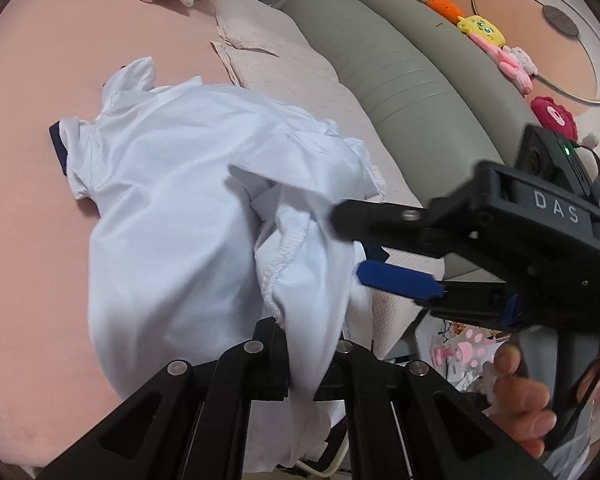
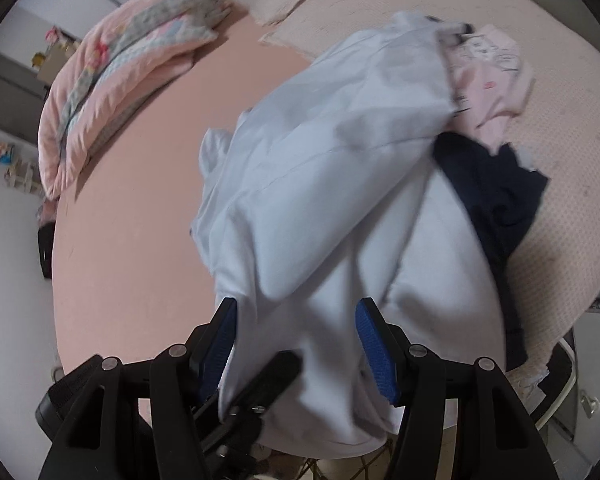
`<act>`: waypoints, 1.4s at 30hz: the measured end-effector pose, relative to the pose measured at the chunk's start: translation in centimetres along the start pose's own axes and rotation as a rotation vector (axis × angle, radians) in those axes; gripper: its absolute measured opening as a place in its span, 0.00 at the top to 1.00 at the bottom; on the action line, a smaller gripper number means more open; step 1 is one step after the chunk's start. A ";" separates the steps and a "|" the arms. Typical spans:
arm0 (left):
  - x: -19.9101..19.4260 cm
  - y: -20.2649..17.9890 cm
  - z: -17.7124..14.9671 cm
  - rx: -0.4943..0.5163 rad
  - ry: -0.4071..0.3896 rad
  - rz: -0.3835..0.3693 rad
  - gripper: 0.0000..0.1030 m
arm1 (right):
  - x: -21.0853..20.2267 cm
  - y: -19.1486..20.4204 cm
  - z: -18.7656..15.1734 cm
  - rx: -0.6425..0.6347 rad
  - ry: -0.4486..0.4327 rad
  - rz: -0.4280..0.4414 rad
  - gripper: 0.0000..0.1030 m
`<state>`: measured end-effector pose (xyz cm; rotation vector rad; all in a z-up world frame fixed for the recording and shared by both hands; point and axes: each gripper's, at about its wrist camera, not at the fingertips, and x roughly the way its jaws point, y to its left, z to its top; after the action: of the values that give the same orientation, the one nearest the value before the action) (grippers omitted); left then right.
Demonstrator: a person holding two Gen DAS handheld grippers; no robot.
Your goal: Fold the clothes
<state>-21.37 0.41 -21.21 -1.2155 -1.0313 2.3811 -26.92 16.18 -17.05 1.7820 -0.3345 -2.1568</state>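
Observation:
A white shirt with navy sleeve trim lies bunched on the pink bed. My left gripper is shut on the shirt's hem at its near edge. My right gripper comes in from the right with its jaws open around a fold of the shirt near the hem. In the right wrist view the shirt hangs between the open blue pads of my right gripper, and the left gripper's black finger shows under the cloth.
A pale pink blanket lies beside the shirt, by a grey padded headboard with plush toys. A pink garment and a navy garment lie to the right. A folded quilt lies at the far left.

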 end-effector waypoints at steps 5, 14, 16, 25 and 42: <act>-0.8 1.3 -0.1 -0.045 -0.009 -0.005 0.96 | -0.7 -2.1 0.2 0.074 -0.036 0.013 0.39; -0.9 2.2 1.6 -0.066 -0.028 0.028 0.96 | -0.1 -4.2 -0.9 0.138 -0.067 0.033 0.39; -0.8 2.6 2.1 -0.069 -0.037 0.038 0.96 | -0.7 -4.5 -1.0 0.133 -0.087 -0.008 0.39; -1.8 4.2 2.9 -0.112 -0.063 0.047 0.96 | -0.7 -6.6 -1.5 0.170 -0.104 0.023 0.39; -1.0 5.3 3.2 -0.102 -0.046 0.107 0.96 | -2.7 -13.2 0.1 0.314 -0.203 -0.074 0.39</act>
<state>-22.96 -5.39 -23.10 -1.2867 -1.1420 2.4752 -27.87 29.37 -19.63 1.7548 -0.7006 -2.4565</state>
